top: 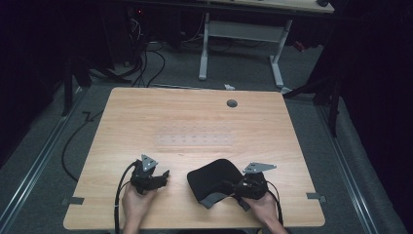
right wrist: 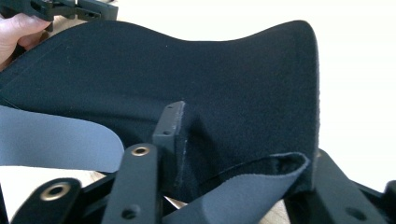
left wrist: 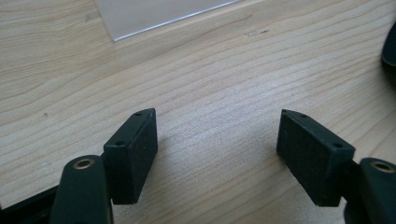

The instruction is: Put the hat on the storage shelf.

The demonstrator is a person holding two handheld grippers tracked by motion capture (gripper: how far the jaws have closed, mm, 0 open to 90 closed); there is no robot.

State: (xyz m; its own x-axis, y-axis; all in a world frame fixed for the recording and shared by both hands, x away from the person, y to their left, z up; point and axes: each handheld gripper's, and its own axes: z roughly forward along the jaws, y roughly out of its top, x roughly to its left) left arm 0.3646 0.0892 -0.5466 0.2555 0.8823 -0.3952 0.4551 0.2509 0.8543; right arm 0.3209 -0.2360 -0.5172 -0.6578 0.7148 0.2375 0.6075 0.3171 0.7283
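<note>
**Right tool pinches the black cloth's edge**

High view: a black cloth [top: 214,176] with a grey underside lies on the wooden tabletop [top: 195,122], near its front edge. The right tool [top: 233,187] meets the cloth's right side; the left tool [top: 163,176] rests just left of the cloth, apart from it.

Left gripper view: the left tool [left wrist: 217,140] is released, jaws spread over bare wood.

Right gripper view: the right tool [right wrist: 243,154] is clenched on a raised fold of the cloth [right wrist: 210,84], whose grey underside curls outward.
</note>
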